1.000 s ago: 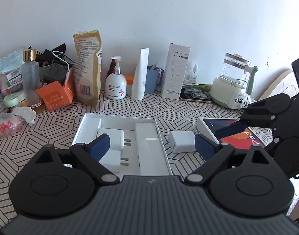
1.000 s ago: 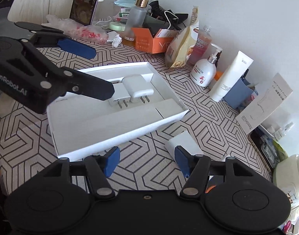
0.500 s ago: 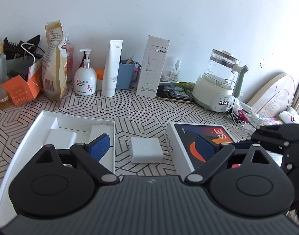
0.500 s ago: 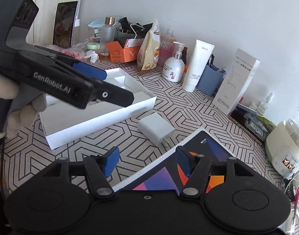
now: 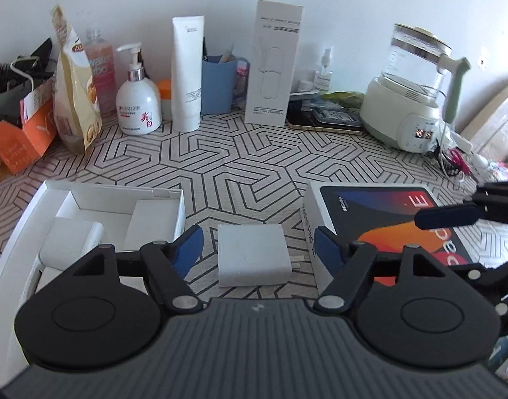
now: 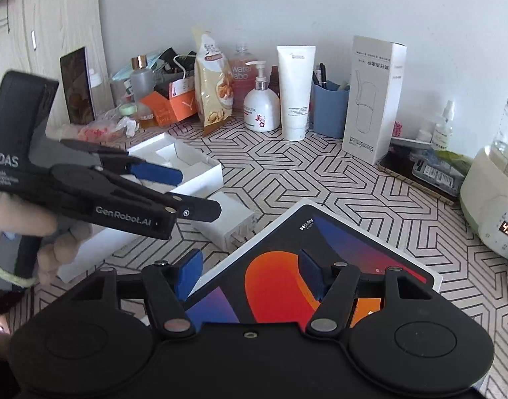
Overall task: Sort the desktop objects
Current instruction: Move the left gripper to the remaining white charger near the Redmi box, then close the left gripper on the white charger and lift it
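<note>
The white charger point(image 5: 254, 255) lies flat on the patterned tabletop point(image 5: 240, 163) just ahead of the left gripper point(image 5: 258, 245), framed between its spread blue pads point(image 5: 189, 248). Its long axis runs away from the tool; its prongs point(image 6: 245, 225) stick out sideways toward the tablet box point(image 5: 380, 219) on the tool's right. Left of the pads sits the open white tray point(image 5: 114, 212) holding another charger point(image 5: 72, 244). The right gripper point(image 6: 254, 274), jaws apart and empty, hovers over the tablet box's printed lid.
</note>
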